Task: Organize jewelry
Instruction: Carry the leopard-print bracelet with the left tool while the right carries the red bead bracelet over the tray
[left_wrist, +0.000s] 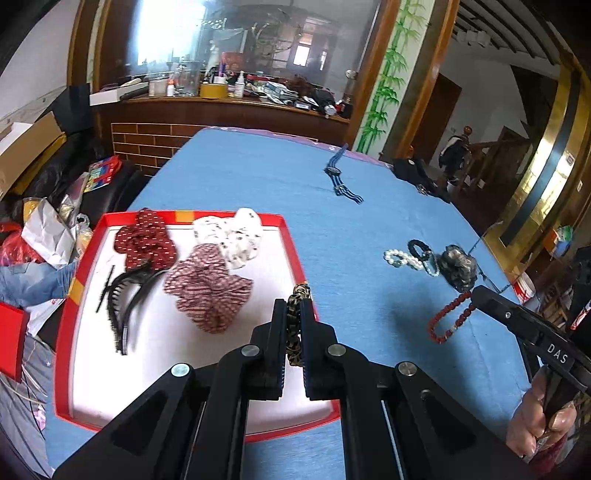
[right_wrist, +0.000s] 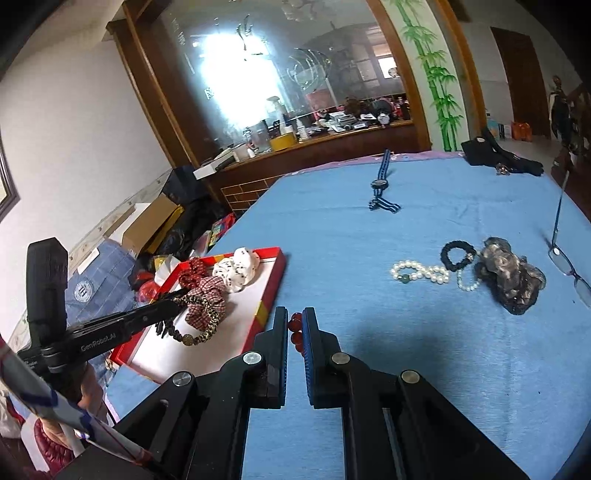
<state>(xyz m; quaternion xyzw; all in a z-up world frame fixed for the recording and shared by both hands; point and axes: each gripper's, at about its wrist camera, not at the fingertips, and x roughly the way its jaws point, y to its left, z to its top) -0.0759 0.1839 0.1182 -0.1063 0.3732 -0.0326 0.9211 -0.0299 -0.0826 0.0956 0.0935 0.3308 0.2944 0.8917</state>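
Note:
My left gripper (left_wrist: 293, 305) is shut on a leopard-print hair band (left_wrist: 295, 332) and hovers over the right edge of the red-rimmed white tray (left_wrist: 88, 258). In the right wrist view the band (right_wrist: 201, 326) dangles from that gripper (right_wrist: 175, 303) above the tray (right_wrist: 271, 291). My right gripper (right_wrist: 295, 314) is shut on a red bead bracelet (right_wrist: 296, 334), just right of the tray over the blue tablecloth (right_wrist: 406, 350). From the left wrist view, the bracelet (left_wrist: 448, 317) hangs as a loop from the right gripper (left_wrist: 477, 292).
In the tray lie a dark red scrunchie (left_wrist: 144, 240), a white one (left_wrist: 232, 232), a plaid one (left_wrist: 210, 288) and black headbands (left_wrist: 125, 299). On the cloth: pearl bracelet (right_wrist: 421, 273), black hair tie (right_wrist: 456, 254), grey scrunchie (right_wrist: 513, 280), striped watch (right_wrist: 380, 184), glasses (right_wrist: 569, 266).

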